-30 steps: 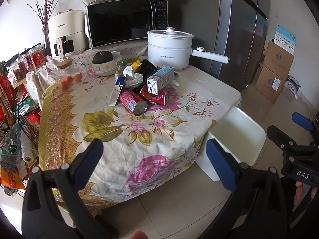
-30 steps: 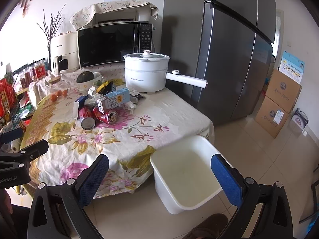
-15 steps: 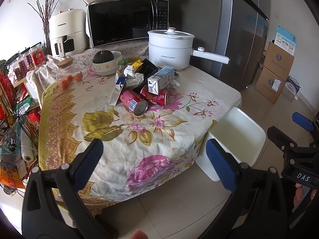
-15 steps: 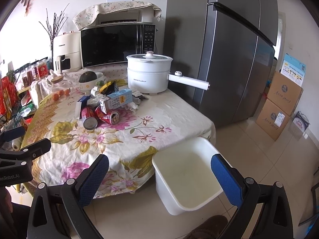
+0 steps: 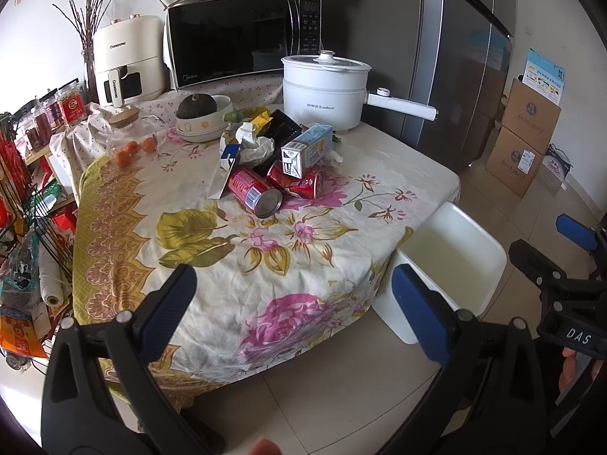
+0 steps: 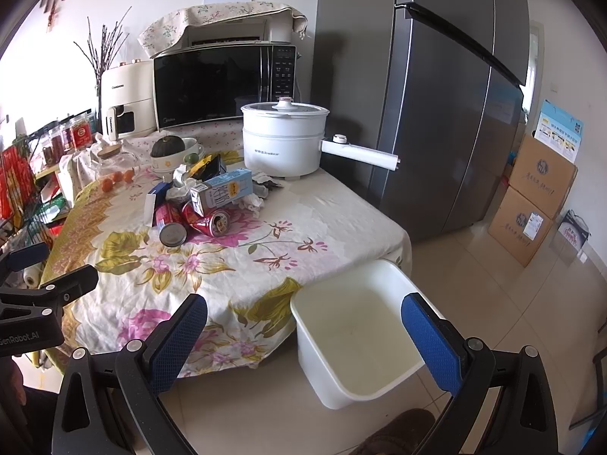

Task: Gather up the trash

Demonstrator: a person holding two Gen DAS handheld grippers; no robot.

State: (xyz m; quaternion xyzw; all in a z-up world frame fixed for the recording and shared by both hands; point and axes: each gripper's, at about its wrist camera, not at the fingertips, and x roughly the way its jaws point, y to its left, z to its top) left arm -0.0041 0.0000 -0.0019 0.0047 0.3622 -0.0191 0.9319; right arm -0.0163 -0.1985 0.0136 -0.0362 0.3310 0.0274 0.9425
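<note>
A heap of trash lies mid-table: two red cans (image 5: 255,191) (image 6: 211,223), a light blue milk carton (image 5: 308,148) (image 6: 224,191), crumpled white paper (image 5: 258,146) and a black wrapper (image 5: 282,127). A white bin (image 5: 453,265) (image 6: 356,337) stands empty on the floor at the table's right corner. My left gripper (image 5: 294,303) is open, held off the table's near edge, nothing between its fingers. My right gripper (image 6: 303,335) is open too, low over the bin's near side, and it shows at the right edge of the left wrist view.
A flowered cloth (image 5: 265,250) covers the table. Behind the heap stand a white electric pot (image 5: 326,91) with a long handle, a bowl with a dark squash (image 5: 199,112), a microwave (image 5: 242,41) and an air fryer (image 5: 127,58). A grey fridge (image 6: 447,106) and cardboard boxes (image 6: 531,197) stand right.
The right wrist view has shifted slightly, so the table and bin sit a little higher and to the right in it. The left gripper holds still. Both stay open.
</note>
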